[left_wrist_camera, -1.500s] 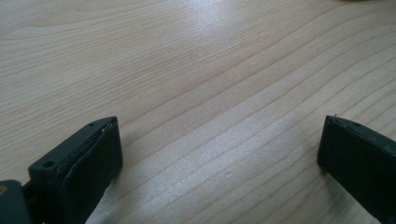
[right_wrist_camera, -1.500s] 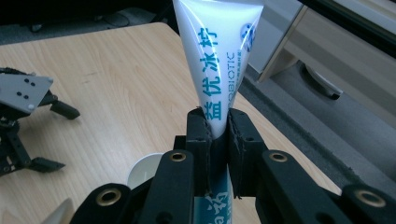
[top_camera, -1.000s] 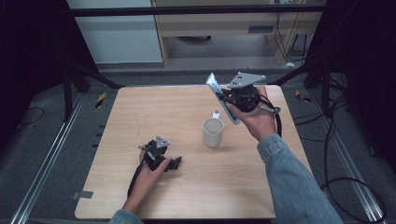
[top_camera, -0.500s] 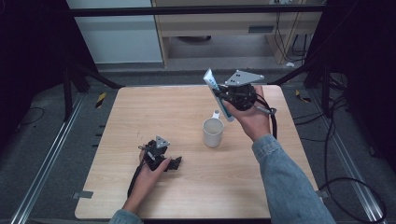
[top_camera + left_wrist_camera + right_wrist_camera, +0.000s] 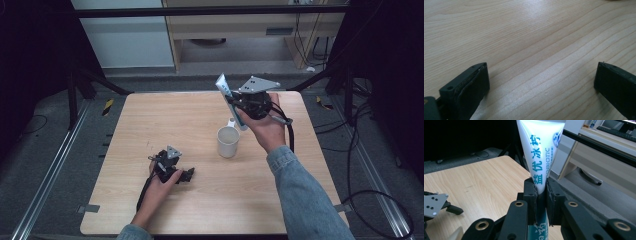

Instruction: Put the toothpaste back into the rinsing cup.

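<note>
— While the right gripper (image 5: 239, 106) keeps its jaws pinched tight on that toothpaste tube (image 5: 223, 88), has anything actually shifted?

— A little. Compared with a second ago the tube's flat tail leans further up and away, and its capped end hangs just below the jaws, right above the white cup (image 5: 228, 141). Before, it sat slightly off to the cup's far side.

— So the cap is lining up with the mouth?

— I'd judge so; lowering it in looks like the next thing.

— And the other hand?

— The left gripper (image 5: 189, 174) rests on the wooden table (image 5: 300, 200), jaws spread wide with nothing between them, well apart from the cup. It hasn't budged.
</note>
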### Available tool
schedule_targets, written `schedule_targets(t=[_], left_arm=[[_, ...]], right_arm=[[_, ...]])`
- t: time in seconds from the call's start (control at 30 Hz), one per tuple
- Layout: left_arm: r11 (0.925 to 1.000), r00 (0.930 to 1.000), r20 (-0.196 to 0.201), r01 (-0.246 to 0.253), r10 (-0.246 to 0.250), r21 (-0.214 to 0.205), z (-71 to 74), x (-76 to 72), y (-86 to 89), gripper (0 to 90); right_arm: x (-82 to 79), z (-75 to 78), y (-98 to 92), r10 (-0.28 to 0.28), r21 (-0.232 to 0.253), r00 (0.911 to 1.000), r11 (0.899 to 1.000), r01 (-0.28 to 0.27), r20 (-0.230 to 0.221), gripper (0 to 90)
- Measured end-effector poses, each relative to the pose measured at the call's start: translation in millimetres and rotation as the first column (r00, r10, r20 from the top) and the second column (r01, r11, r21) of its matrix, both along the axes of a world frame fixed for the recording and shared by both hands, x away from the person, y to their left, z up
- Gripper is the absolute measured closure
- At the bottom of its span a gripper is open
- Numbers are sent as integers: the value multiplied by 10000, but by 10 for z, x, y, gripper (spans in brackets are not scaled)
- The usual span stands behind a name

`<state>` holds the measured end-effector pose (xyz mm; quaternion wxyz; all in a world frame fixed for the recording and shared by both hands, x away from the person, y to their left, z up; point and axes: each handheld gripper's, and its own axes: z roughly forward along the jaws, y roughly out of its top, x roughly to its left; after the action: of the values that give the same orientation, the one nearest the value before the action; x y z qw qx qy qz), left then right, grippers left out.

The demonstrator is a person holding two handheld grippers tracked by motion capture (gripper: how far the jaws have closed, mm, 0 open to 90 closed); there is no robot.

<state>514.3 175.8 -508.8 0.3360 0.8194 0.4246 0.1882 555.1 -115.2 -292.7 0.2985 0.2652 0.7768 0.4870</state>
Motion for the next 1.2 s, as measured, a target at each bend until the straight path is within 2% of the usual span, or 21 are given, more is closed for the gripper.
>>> schedule_targets(t=[0.3,0.67,0.8,0.97,1.2], left_arm=[[10000,10000,-3,-24,24,-17,-1,-1,-2,0],[10000,10000,-8,-44,44,-51,-2,-2,-4,0],[10000,10000,-14,-29,29,-44,-2,-2,-3,0],[10000,10000,-17,-24,23,-43,-1,-2,-3,0],[10000,10000,-13,-36,35,-53,-2,-2,-4,0]], right_arm=[[0,-39,36,-141,160,9999,9998,141,19,800],[-26,-118,100,-547,711,9982,9961,527,261,800],[-20,-178,118,-601,835,9979,9948,579,234,799],[-29,-231,111,-688,1222,9973,9904,650,267,799],[-44,-300,108,-810,1434,9965,9867,770,224,799]])
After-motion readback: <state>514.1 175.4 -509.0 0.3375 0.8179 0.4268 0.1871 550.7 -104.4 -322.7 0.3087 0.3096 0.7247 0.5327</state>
